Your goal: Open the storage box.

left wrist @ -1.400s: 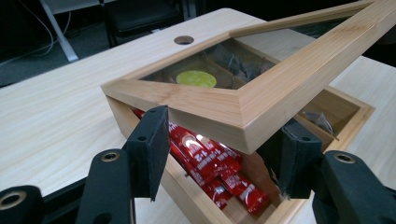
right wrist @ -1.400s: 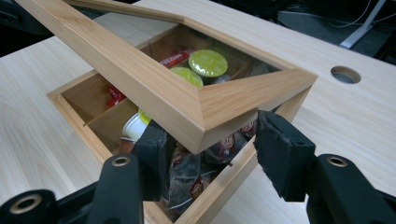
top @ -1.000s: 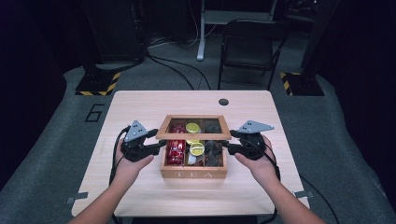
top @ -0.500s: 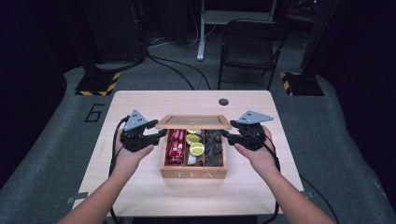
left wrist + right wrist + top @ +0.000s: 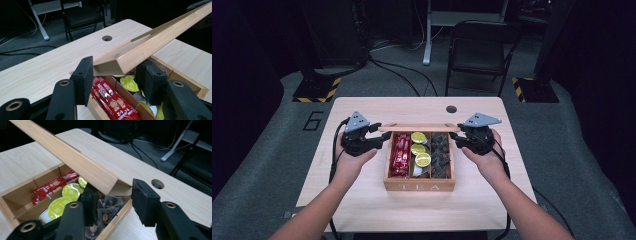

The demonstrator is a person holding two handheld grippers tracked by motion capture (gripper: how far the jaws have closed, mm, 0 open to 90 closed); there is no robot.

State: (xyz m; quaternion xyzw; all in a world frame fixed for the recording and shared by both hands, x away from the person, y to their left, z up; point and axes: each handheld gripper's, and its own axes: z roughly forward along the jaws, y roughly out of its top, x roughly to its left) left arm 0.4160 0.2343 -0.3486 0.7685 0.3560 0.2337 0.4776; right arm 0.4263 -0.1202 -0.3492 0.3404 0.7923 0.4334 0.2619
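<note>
A: Since the frame a second earlier, we had swung the lid up from lying over the box; it now stood nearly on edge along the far rim, and the compartments lay open beneath.

B: Left to right, then. Our left gripper sat at the lid's left end. In the left gripper view its jaws were spread, one either side of the corner, gaps visible, so cradling rather than clamping.

A: Box itself: mid-table, marked TEA. Red sachets left compartment, yellow-topped capsules middle, dark packets right.

B: Right gripper at the lid's right end. In the right gripper view its jaws also stood apart, the corner between them; the left jaw was close under it, the right jaw clear.

A: Judgement on doing it well: we needed both ends rising evenly, or the lid would twist at the back edge.

B: Agreed. With nothing pinched, a tilt towards us could drop it onto the capsules. Steady, matched pace.
</note>
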